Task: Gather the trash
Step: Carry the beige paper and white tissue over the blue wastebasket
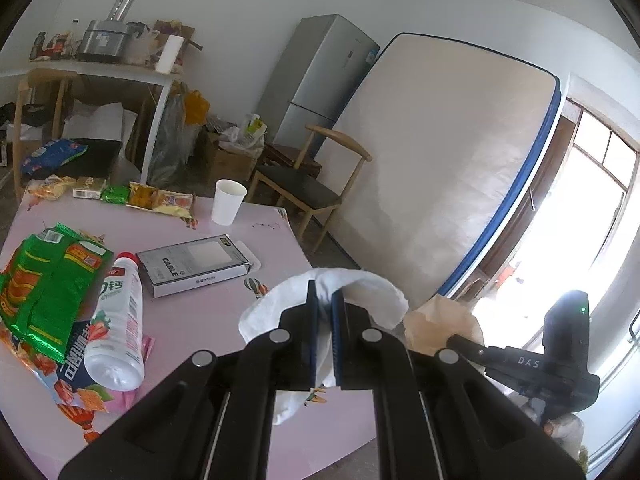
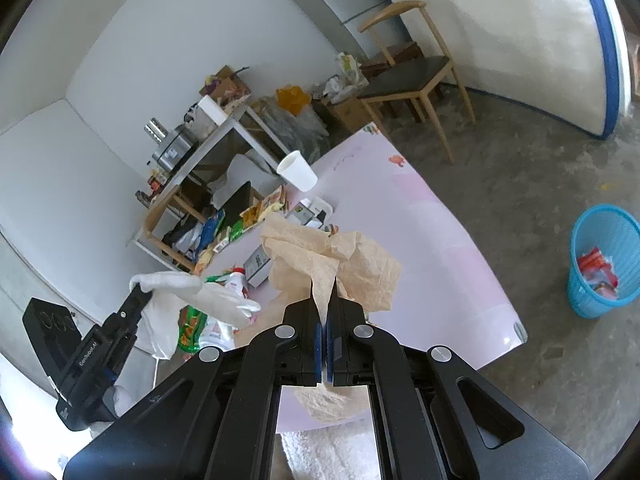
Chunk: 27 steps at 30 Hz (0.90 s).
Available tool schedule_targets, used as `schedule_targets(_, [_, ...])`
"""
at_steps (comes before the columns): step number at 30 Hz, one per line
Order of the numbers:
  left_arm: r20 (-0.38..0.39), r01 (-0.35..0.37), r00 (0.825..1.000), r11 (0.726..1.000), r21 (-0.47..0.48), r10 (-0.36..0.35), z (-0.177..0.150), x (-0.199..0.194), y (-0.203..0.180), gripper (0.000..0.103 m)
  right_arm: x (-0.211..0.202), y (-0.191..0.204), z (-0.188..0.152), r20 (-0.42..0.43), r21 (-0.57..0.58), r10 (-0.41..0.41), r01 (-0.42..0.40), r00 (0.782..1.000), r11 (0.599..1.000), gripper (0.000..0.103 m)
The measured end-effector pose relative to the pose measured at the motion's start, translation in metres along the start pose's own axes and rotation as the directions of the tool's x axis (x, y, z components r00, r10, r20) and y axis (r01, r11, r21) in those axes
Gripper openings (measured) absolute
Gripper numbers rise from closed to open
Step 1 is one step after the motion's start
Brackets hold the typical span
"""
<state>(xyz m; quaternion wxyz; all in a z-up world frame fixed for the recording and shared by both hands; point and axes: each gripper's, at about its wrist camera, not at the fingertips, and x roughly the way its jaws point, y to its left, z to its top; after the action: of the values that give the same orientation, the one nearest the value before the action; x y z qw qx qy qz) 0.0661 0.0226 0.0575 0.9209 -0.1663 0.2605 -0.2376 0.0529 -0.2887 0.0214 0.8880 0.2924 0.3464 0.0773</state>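
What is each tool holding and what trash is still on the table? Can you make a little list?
left tool: shut on white tissue
right tool: shut on brown paper
still on pink table: paper cup, cable box, white bottle, green snack bags
bin: blue basket on the floor, wrappers already inside

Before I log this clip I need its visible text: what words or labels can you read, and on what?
"CABLE": on the grey box lying on the pink table.
"DAS": on the right gripper body.
"GenRobot.AI": on the left gripper body.
Milk bottle: large Chinese characters, not fully legible.
Green snack bags: print too blurred.
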Motion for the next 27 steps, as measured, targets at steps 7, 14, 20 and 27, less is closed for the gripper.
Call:
schedule_targets(7, [-0.008,0.025,1.0,1.0,-0.004,-0.025,-0.002,0.003,-0.008,0.005,-0.009,-0.004,-0.001,0.024,0.006,-0.016,0.016,1.0,1.0,0.0])
schedule_targets(14, [-0.06,0.082,0.995,0.997,0.014,-0.081,-0.005,0.025,-0.034,0.005,-0.031,-0.024,-0.002,0.072,0.036,-0.029,0.027,0.997,0.999,0.0])
schedule_targets(20, [-0.132,0.158,0.98,0.986,0.047,-0.151,-0.002,0.057,-0.07,0.005,-0.063,-0.062,0.0,0.138,0.1,-0.082,0.068,0.987,0.993,0.0])
schedule_targets(27, [-0.292,0.289,0.92,0.956,0.057,-0.261,-0.003,0.125,-0.121,0.005,-0.09,-0.121,0.005,0.177,0.24,-0.174,0.128,0.969,0.962,0.0])
